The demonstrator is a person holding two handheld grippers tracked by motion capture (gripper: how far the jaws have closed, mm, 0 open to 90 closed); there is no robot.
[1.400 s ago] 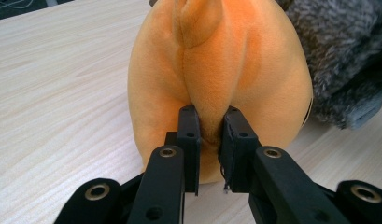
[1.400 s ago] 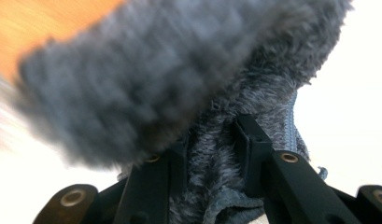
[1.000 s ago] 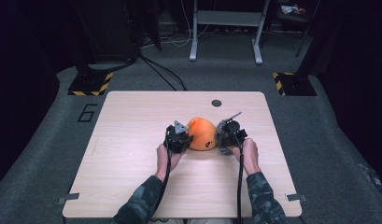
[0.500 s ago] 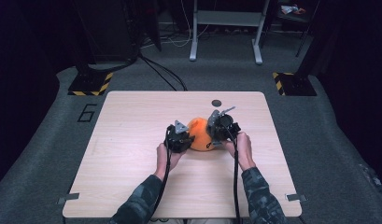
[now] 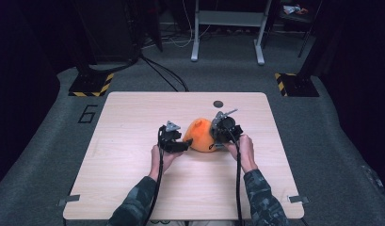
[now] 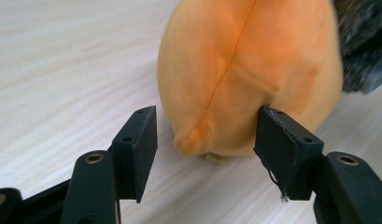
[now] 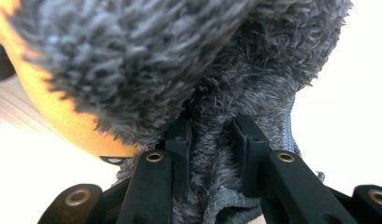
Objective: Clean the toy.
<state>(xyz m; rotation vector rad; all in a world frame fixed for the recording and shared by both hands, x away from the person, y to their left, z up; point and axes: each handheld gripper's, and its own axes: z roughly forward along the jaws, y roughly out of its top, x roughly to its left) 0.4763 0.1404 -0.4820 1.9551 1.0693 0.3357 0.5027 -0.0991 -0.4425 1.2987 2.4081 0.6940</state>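
Plush toy [image 5: 202, 135], orange with a grey furry part, lay near the middle of the table [image 5: 133, 188], between your two hands. Nearest you, your forearms came in from the table's front edge. Your left gripper [image 5: 180, 146] had just been opening: its jaws stood apart around the toy's orange end [image 6: 235, 79], the right-hand pad [image 6: 284, 149] at the fabric, the other clear of it, so nothing was clamped. Your right gripper [image 7: 209, 140] was closed on a fold of grey fur [image 7: 212, 177]. To do this step well, you probably needed to keep that right grip firm, set both left pads squarely across the orange end, and close before lifting or turning. Beyond the toy, a small dark disc [image 5: 218, 104] sat near the far edge.
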